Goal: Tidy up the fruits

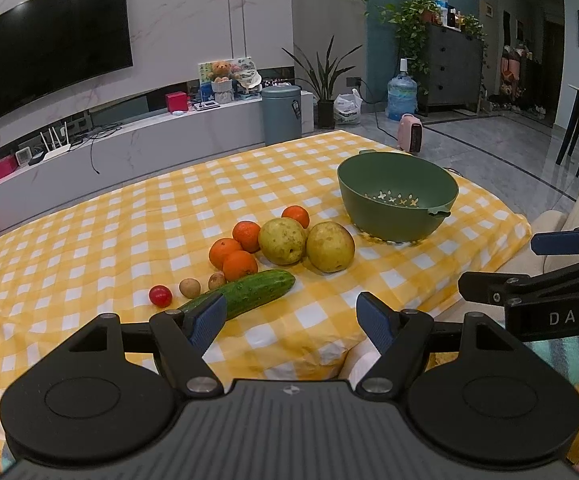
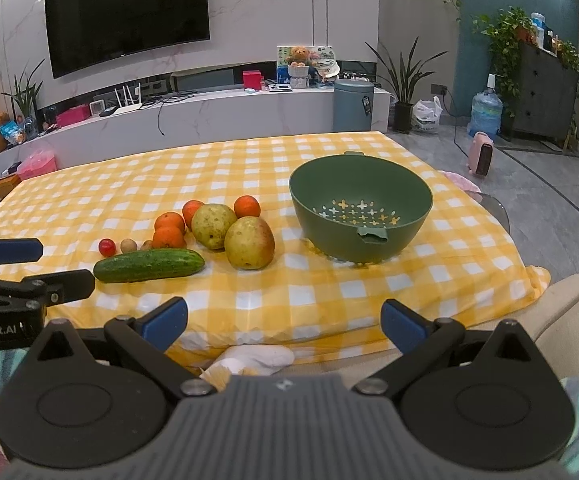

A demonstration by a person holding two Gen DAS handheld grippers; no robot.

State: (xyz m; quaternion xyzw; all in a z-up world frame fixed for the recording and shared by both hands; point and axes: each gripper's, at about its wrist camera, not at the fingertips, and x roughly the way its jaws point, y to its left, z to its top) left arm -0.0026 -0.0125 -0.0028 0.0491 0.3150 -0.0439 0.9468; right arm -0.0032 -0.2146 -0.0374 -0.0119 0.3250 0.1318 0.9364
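A green colander bowl [image 1: 397,196] [image 2: 359,208] stands empty on the yellow checked tablecloth [image 1: 169,208] [image 2: 209,172]. To its left lie two yellow pears [image 1: 329,246] [image 2: 249,242], several oranges [image 1: 241,264] [image 2: 168,237], a cucumber [image 1: 249,290] [image 2: 149,265], a cherry tomato [image 1: 160,295] [image 2: 107,247] and two small brown fruits [image 1: 190,287] [image 2: 128,245]. My left gripper [image 1: 291,322] hangs open at the table's near edge, just short of the cucumber. My right gripper [image 2: 283,326] is open too, over the near edge in front of the bowl. Neither holds anything.
Behind the table runs a low white TV bench [image 2: 209,112] with a wall TV [image 2: 127,12] above it. A blue-grey bin [image 2: 353,104], a water jug [image 2: 486,114] and a pink heater [image 2: 481,154] stand on the floor at the right. A beige seat [image 1: 557,220] borders the table's right edge.
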